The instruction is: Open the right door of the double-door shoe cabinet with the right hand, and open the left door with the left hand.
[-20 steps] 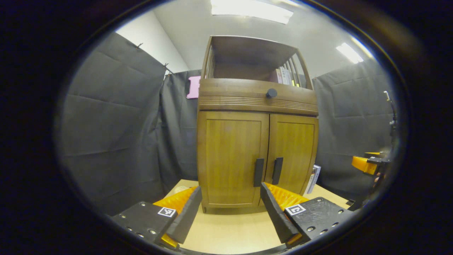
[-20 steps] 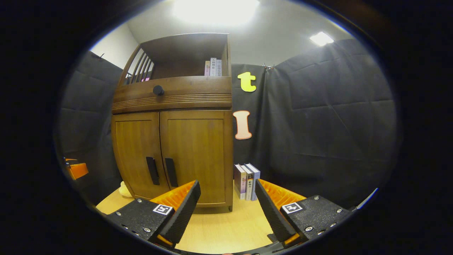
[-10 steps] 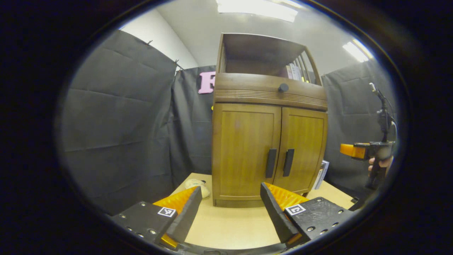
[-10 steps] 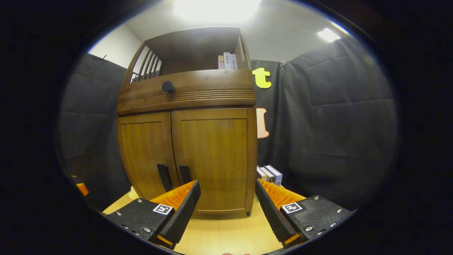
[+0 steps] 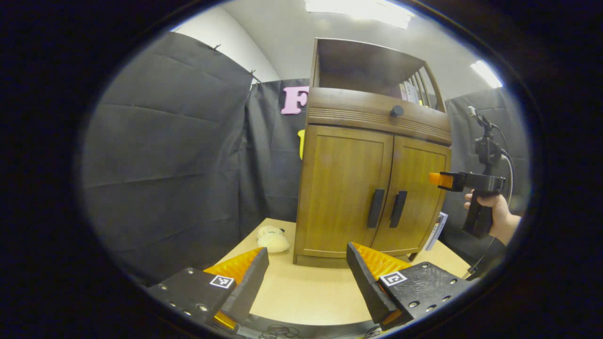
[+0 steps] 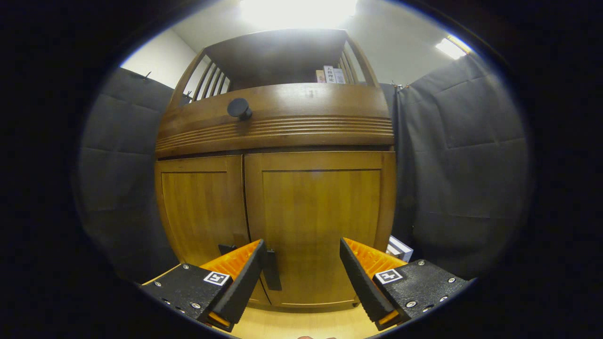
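The wooden shoe cabinet (image 5: 372,188) stands on the table with both doors closed. In the left gripper view its two dark vertical handles, the left handle (image 5: 375,208) and the right handle (image 5: 398,209), sit side by side at the middle seam. My left gripper (image 5: 306,278) is open, well short of the cabinet. My right gripper (image 5: 435,179), held by a hand (image 5: 494,212), hovers in front of the right door (image 5: 417,188). In the right gripper view my right gripper (image 6: 301,278) is open close to the right door (image 6: 320,221), whose handle (image 6: 272,275) shows just right of my left finger.
A pale soft toy (image 5: 272,240) lies on the table (image 5: 301,292) left of the cabinet. Books (image 5: 435,230) lean at the cabinet's right side. A drawer with a round knob (image 6: 239,108) sits above the doors, and more books (image 6: 332,75) stand on the top shelf.
My right gripper has moved in toward the right door, which now looms much larger. The left gripper's view has swung left, so the cabinet sits further right. Both doors stay closed.
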